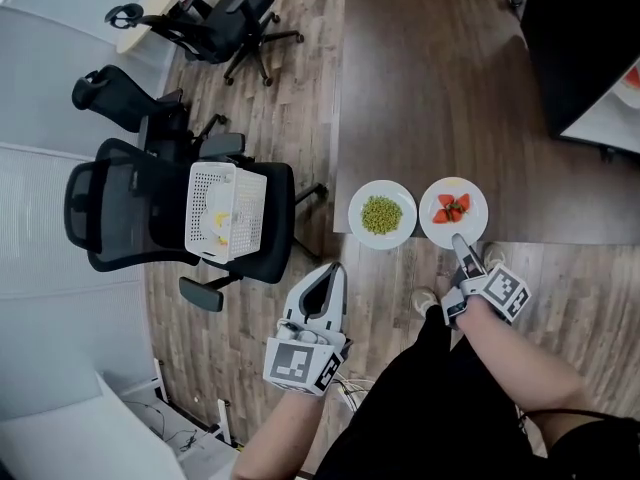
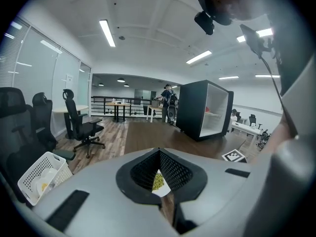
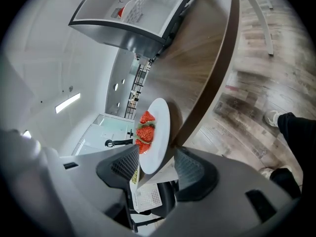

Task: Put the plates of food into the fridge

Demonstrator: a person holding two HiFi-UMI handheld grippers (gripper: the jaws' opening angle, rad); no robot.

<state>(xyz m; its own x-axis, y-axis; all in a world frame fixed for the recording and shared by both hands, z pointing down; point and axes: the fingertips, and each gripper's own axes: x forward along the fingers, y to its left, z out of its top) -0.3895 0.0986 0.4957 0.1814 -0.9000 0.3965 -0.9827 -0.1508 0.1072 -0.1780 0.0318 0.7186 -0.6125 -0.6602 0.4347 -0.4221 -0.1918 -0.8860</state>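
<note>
**Right gripper around strawberry plate rim; left gripper closed, short of pea plate**

Two white plates side by side at the near edge of the brown table, rims slightly past that edge. Pea plate on the left, with a pile of green peas. Strawberry plate just beside it on the right, with cut strawberries. Touching or a hair apart: cannot tell.

Right gripper rolled onto its side, jaws partway apart, near rim of the strawberry plate between them. One jaw above the rim, the other below it by the table edge. In the right gripper view, plate close against one pad, a gap showing at the other; no clamp on it visible. Plate resting on the table.

Left gripper off the table, over the wood floor, aimed at the pea plate. Jaw tips together, nothing held. Pea plate visible just past the tips in the left gripper view, not touched.

Fridge, black outside, white inside, open, by the table's far right corner, well apart from both plates.

Left of the table: black office chair with a white basket on its seat.
</note>
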